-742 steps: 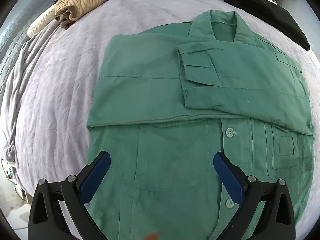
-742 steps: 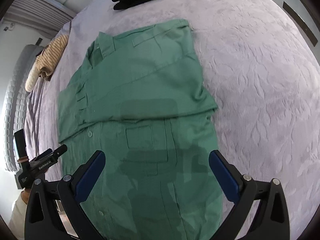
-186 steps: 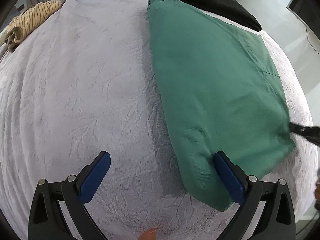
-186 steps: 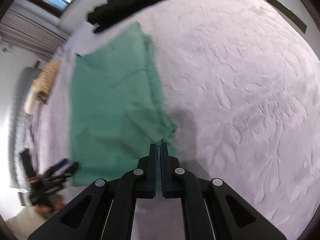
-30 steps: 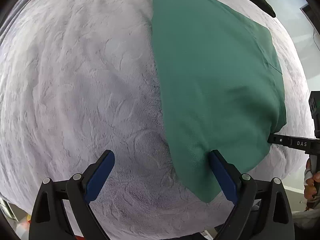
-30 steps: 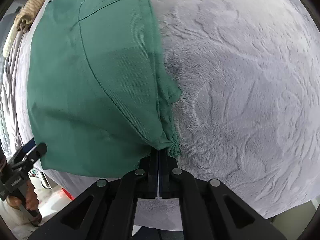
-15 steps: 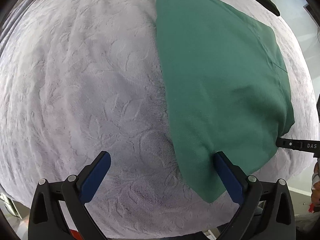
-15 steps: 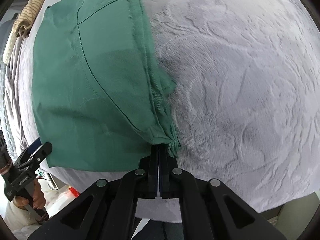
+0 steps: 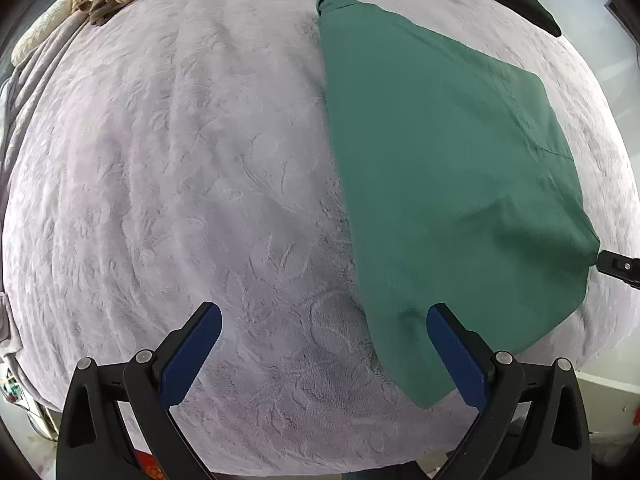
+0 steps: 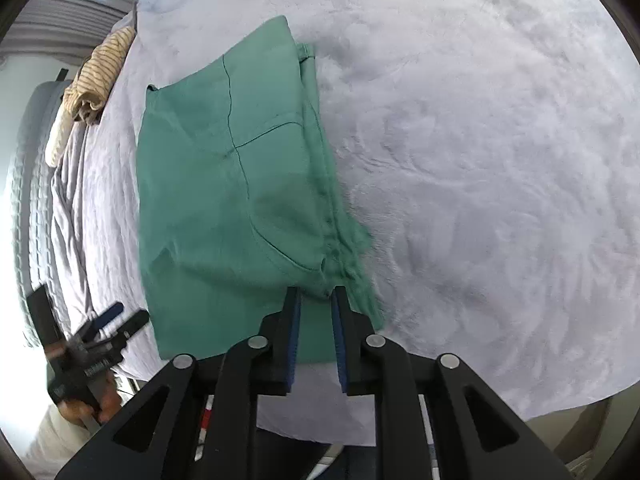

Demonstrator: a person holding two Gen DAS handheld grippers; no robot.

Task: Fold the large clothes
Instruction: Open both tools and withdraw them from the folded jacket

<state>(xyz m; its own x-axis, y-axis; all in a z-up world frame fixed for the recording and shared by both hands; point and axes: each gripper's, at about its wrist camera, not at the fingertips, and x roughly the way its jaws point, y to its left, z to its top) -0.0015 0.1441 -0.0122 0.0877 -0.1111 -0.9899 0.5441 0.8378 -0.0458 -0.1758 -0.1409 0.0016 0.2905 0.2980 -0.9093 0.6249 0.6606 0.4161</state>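
Green shirt (image 9: 448,168) lies folded flat; left claw (image 9: 324,354) spread, right claw (image 10: 316,300) opening off its corner.

Bedspread (image 9: 180,184) lies bare beside the green shirt (image 9: 440,168).

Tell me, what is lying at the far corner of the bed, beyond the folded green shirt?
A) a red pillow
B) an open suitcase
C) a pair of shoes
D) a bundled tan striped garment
D: a bundled tan striped garment lies at the far edge of the bed, apart from the folded green shirt; no pillow, suitcase or shoes show there.
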